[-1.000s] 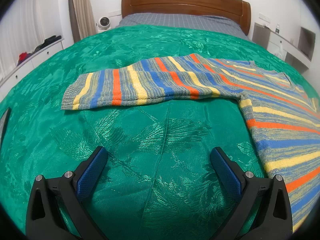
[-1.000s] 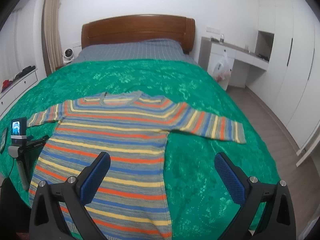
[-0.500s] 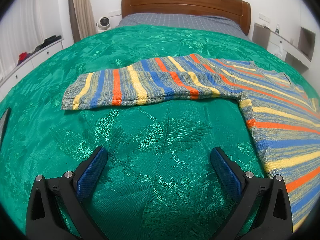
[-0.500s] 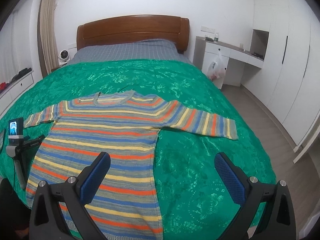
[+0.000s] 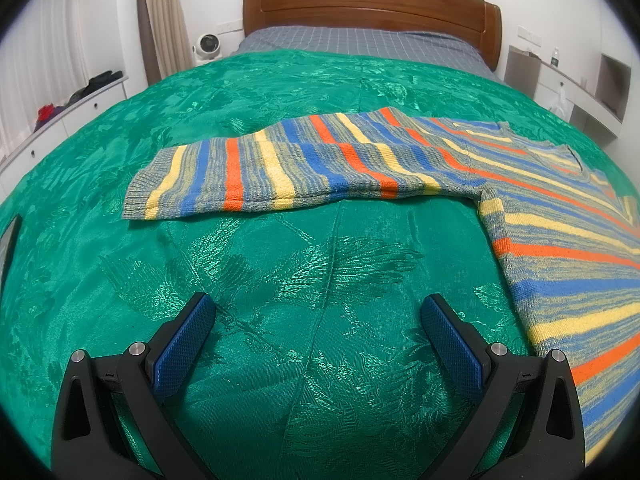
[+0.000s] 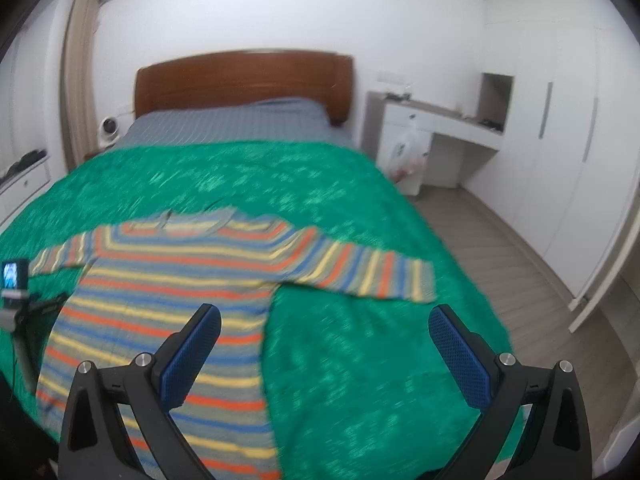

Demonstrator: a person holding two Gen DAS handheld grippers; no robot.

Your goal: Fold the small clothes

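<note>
From my remote station, the left gripper (image 5: 318, 322) hung over bare green bedspread (image 5: 280, 280), its blue fingers (image 5: 184, 344) spread wide and holding nothing. The right gripper (image 6: 324, 334) hung likewise, wide apart and empty, its view blurred. Beyond them, the striped sweater (image 6: 168, 292) lay flat and unfolded on the bed, body at 10 o'clock from the right gripper, one sleeve (image 5: 280, 168) stretched across at 12 o'clock from the left, the other sleeve (image 6: 360, 276) at 1 o'clock from the right. I judged the knit soft, light and limp, prone to sag and stretch; the ribbed cuff (image 5: 138, 194) looked the surest place to pinch. At the far end stood the wooden headboard (image 5: 372, 4).
</note>
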